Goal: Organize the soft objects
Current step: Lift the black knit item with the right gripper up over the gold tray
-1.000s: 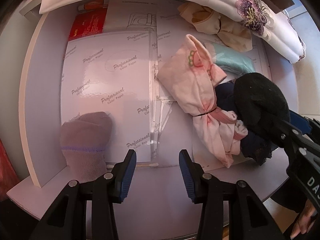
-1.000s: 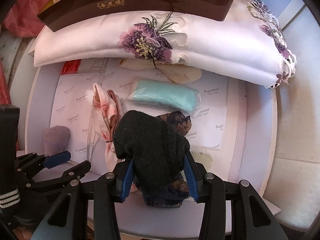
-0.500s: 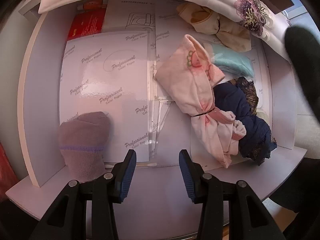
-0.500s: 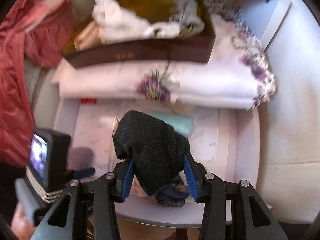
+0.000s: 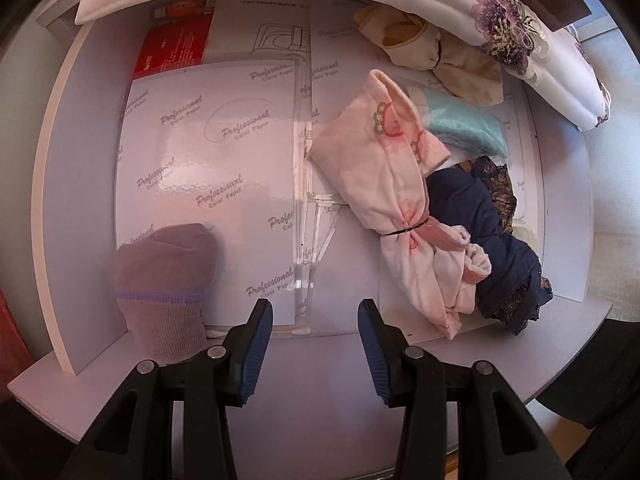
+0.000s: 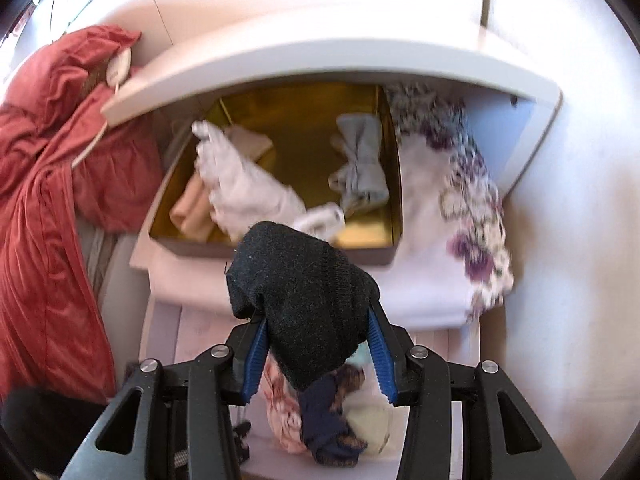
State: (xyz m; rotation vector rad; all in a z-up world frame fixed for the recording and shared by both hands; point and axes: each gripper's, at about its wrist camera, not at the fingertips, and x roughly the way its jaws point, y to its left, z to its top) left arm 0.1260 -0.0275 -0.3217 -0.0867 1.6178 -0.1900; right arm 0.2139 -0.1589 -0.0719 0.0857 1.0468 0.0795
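My right gripper (image 6: pixel 316 344) is shut on a black knitted sock (image 6: pixel 304 300) and holds it up in front of a gold-lined brown box (image 6: pixel 276 250) that stands on a folded white floral cloth (image 6: pixel 440 272). The box holds white, beige and grey soft items. My left gripper (image 5: pixel 316 344) is open and empty, low over the front edge of the white shelf (image 5: pixel 332 380). On the shelf lie a lilac sock (image 5: pixel 164 280) at left, a tied pink bundle (image 5: pixel 396 208), a navy lace piece (image 5: pixel 496 244), a teal piece (image 5: pixel 468 128) and a beige bundle (image 5: pixel 432 52).
A clear plastic divider (image 5: pixel 304 184) stands between sheets of printed paper (image 5: pixel 208 176) on the shelf. A red packet (image 5: pixel 176 48) lies at the back left. A red quilted jacket (image 6: pixel 48 208) hangs left of the cabinet. A shelf board (image 6: pixel 320 64) overhangs the box.
My right gripper has risen with the black sock from the lower shelf up to the level of the gold-lined box. The black sock has left the left wrist view. The left gripper stayed still.
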